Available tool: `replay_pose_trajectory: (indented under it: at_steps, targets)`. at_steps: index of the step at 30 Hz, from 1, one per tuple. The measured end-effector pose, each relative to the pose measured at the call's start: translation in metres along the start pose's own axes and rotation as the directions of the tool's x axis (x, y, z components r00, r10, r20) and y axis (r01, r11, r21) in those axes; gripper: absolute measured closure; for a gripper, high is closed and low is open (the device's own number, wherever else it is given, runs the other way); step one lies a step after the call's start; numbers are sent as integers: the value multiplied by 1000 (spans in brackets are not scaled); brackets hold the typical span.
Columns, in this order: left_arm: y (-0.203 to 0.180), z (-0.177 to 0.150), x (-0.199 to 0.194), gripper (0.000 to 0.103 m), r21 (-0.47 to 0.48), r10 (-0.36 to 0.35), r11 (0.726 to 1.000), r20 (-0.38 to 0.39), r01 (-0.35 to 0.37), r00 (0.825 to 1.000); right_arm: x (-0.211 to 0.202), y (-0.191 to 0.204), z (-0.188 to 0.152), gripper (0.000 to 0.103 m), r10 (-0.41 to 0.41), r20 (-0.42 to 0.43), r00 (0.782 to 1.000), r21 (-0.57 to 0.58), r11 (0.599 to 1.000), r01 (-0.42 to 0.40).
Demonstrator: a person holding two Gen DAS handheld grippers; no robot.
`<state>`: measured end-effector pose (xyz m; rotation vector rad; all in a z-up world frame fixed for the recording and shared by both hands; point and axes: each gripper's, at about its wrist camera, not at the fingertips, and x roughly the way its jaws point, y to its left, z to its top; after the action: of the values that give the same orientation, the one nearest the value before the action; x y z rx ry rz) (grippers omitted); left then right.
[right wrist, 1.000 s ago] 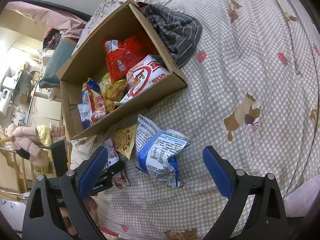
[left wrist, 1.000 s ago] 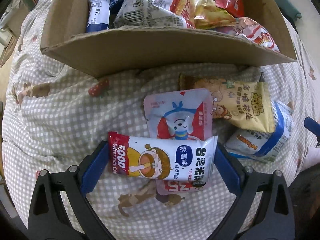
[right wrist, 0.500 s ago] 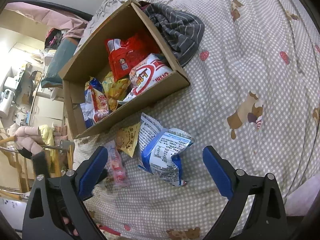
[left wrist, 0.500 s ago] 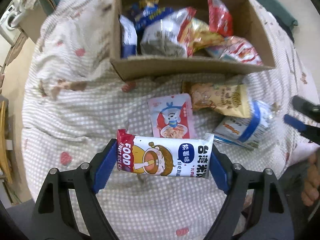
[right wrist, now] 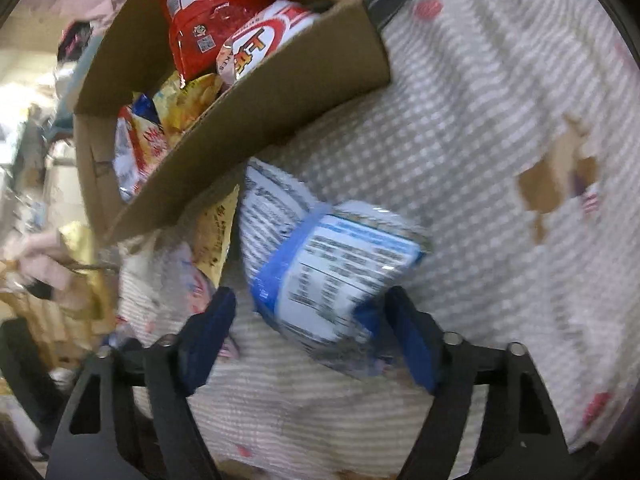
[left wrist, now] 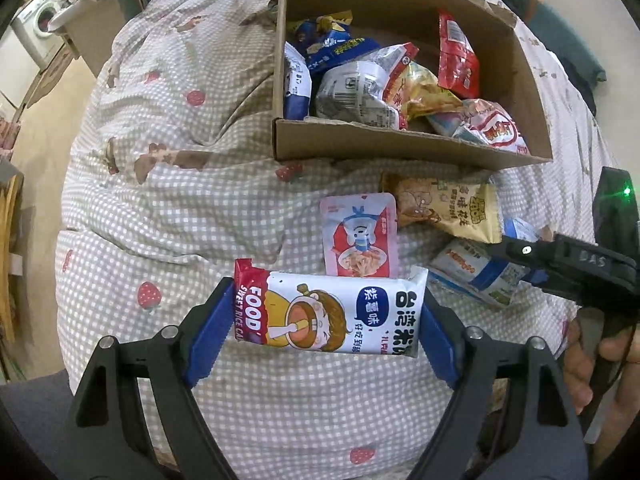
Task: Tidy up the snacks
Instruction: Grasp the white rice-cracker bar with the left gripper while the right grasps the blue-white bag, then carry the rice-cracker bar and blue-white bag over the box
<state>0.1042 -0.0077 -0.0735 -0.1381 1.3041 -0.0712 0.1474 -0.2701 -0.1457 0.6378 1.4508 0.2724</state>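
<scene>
Three loose packets lie just before the brown cardboard box (left wrist: 400,146): pink pouch (left wrist: 360,234), yellow peanut bag (left wrist: 444,210), blue-white bag (right wrist: 320,260). Left gripper (left wrist: 326,316) clamps one white rice-cake packet (left wrist: 326,314); right gripper (right wrist: 310,328) half-open around the blue-white bag.

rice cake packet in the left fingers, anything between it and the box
Nothing visible blocks the way. The rice cake packet is held above the bedspread; the pink pouch lies flat below the route, and the cardboard box is open-topped, though already crowded with snacks.
</scene>
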Motion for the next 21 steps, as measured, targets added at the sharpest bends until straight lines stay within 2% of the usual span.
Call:
replay_pose_trajectory:
  at_steps: [2,7,14,21]
  targets:
    - [-1,2,1,21,-4,-4,1000,1,4,1000,2,3,-1,44,-23,-4,1000,-29,999,23]
    - [1,3,3,21,-20,-13,1000,0,13,1000,-17,1,-13,54,-36,23,999,-74,997,38]
    - [-4,3,-3,21,-2,-11,1000,31,11,999,-53,-10,-38,58,-9,91,996,-54,998,14]
    - [4,0,-15,21,-22,10,1000,70,-8,997,-95,-7,-55,59,6,190,982,-71,997,8]
